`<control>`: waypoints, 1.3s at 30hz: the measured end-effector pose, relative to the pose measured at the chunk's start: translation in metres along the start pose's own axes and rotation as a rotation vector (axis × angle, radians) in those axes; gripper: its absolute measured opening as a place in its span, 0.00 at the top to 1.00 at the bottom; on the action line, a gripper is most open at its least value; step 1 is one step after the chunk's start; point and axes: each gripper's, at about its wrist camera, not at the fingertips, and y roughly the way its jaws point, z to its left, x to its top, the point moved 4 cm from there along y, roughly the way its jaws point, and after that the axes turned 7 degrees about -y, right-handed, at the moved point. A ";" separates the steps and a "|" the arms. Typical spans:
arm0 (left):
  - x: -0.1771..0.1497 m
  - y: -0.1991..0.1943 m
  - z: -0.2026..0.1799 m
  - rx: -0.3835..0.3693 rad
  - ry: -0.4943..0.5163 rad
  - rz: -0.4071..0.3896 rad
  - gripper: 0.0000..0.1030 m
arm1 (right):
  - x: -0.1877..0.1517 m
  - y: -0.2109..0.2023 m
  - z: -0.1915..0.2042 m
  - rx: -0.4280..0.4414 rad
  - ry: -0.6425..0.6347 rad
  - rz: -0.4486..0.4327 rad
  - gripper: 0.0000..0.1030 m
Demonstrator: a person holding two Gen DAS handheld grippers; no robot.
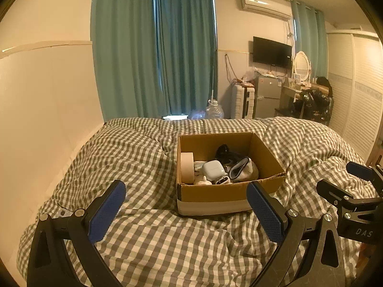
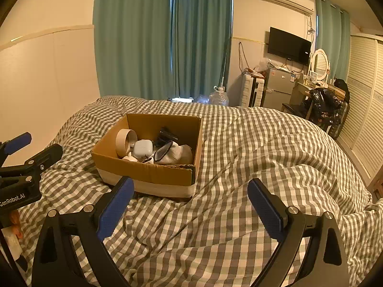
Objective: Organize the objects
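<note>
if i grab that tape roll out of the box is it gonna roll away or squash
The tape roll stands on its edge against the cardboard box wall, so it would probably roll if set down upright on the rumpled checked duvet. Its thick ring looks stiff, unlikely to squash. With a hollow core, it is likely light.

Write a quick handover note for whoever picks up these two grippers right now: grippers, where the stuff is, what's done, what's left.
Left gripper: open, empty, hovering over the bed just short of the cardboard box.
Right gripper: open, empty, off the box's right front corner.
Things: the box sits on the checked quilt. Inside are a tape roll against the left wall, a white charger, a grey-white sock, a black item at the back and small white bits at the front.
Done: everything in view is in the box; nothing loose on the quilt.
Left: probably sorting the box's contents; the final spot isn't evident.
</note>
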 end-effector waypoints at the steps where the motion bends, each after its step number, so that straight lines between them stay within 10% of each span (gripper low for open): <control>1: 0.000 0.000 -0.001 -0.008 0.004 0.006 0.00 | 0.000 0.000 0.000 0.001 0.000 0.000 0.06; 39: -0.007 0.000 -0.001 0.015 0.030 0.030 0.00 | -0.005 0.001 0.003 0.001 -0.004 0.005 0.06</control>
